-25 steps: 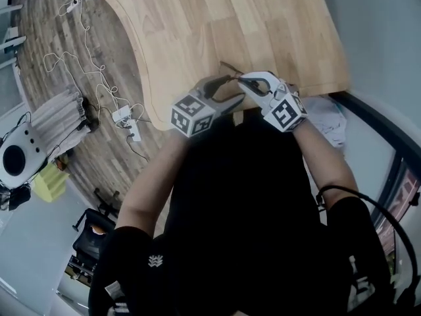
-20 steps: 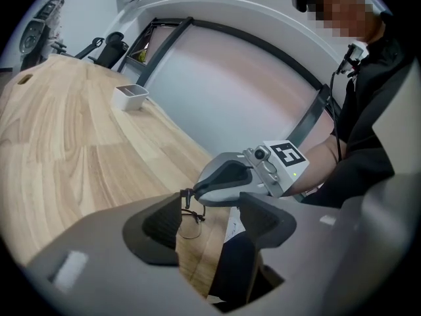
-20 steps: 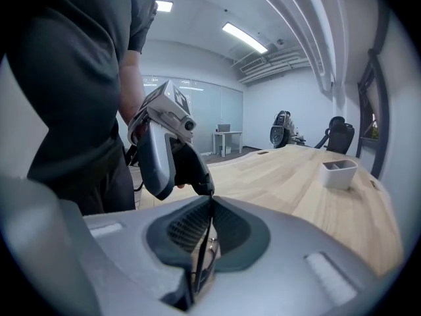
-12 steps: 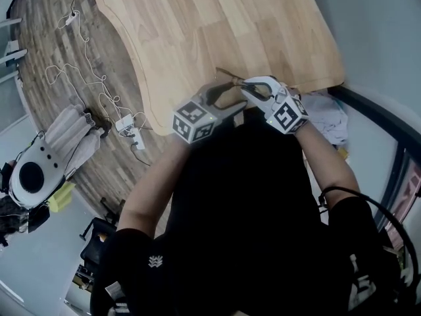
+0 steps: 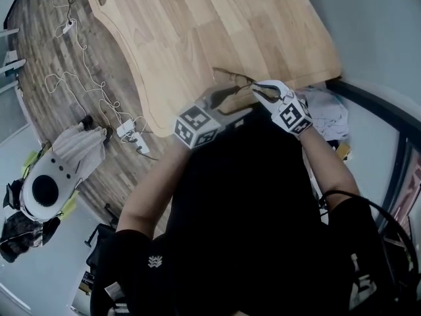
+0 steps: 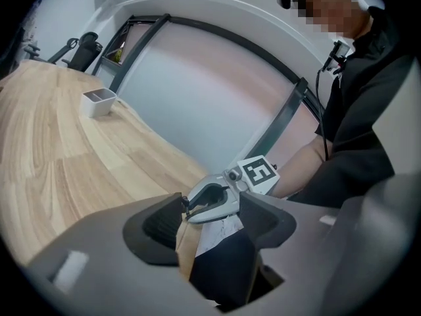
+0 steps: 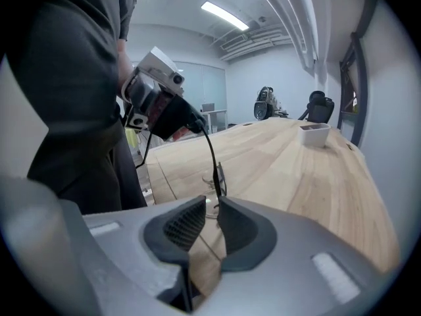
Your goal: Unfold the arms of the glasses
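Down at the far left, loose cables [image 5: 72, 78] trail over the wooden floor beside the pale wooden table [image 5: 197, 25]. The left forearm [image 5: 154, 183] comes up bare from a black sleeve and angles toward the table's near edge, its marker cube [image 5: 197, 127] turned up to the head camera. The left gripper [image 6: 212, 203] points across the body and a little downward. Its jaws stand well apart, with the table edge and dark clothing showing through the gap. A small dark bit of the glasses lies against the tip of one pad [image 6: 172, 216] (whether it is pinched there I cannot tell).

The glasses [image 7: 217, 173] sit over the table's near edge, between the two grippers. One thin black arm [image 7: 212, 151] rises from the frame and curves up to the front of the left gripper.

Next comes the right gripper [image 7: 210, 203], tilted downward and aimed at the frame. Its jaws have just been opening and now stand a narrow way apart. The frame stands just past their tips, in line with the gap, and the pads do not press on it. The right forearm [image 5: 322, 166] bends in from the shoulder, its cube [image 5: 294, 117] facing up. A small white box [image 7: 314, 133] stands far off on the table, and a crumpled white cloth [image 5: 325, 114] lies below the right wrist.
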`<state>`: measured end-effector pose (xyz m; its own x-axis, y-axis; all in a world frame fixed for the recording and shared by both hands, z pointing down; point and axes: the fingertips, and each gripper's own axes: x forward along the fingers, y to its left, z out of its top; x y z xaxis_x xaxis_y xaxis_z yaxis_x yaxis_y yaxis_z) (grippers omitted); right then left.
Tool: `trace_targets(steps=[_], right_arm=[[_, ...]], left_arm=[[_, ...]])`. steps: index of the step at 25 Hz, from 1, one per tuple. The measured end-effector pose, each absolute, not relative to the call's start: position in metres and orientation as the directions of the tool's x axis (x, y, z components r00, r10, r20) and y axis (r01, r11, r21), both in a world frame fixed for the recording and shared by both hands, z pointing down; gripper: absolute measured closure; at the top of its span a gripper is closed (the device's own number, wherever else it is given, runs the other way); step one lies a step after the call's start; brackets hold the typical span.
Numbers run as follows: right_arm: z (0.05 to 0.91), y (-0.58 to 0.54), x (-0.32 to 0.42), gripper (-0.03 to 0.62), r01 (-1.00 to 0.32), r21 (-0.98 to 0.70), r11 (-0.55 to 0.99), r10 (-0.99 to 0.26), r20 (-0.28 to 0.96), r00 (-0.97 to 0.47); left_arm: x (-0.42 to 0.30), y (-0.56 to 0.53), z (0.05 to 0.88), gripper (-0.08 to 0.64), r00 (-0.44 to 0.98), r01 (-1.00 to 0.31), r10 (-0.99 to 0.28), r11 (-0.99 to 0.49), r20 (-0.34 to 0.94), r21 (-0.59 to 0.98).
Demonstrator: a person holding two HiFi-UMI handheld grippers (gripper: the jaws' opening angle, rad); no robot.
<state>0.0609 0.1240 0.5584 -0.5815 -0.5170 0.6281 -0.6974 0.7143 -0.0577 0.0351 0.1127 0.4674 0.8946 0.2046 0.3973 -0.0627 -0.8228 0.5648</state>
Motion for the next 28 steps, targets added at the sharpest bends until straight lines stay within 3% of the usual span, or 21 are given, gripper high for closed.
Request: trace_targets(steps=[7, 20, 28], right_arm=[[0.584, 0.125, 0.071, 0.489, -0.777, -0.106, 0.621, -0.511, 0.696, -0.504], [0.578, 0.117, 0.074, 0.486, -0.78, -0.078, 0.621, -0.525, 0.698, -0.488], [0.581, 0.111, 0.07, 0.486, -0.755, -0.075, 0.652, -0.504, 0.7, -0.506]], left_arm=[[0.055, 0.132, 0.45, 0.275, 0.895, 0.028, 0.264, -0.838, 0.36, 0.546], [0.084, 0.159, 0.445, 0.275, 0.858, 0.161, 0.391, -0.819, 0.332, 0.55], [0.088, 0.16, 0.444, 0.275, 0.859, 0.165, 0.397, -0.813, 0.324, 0.558]])
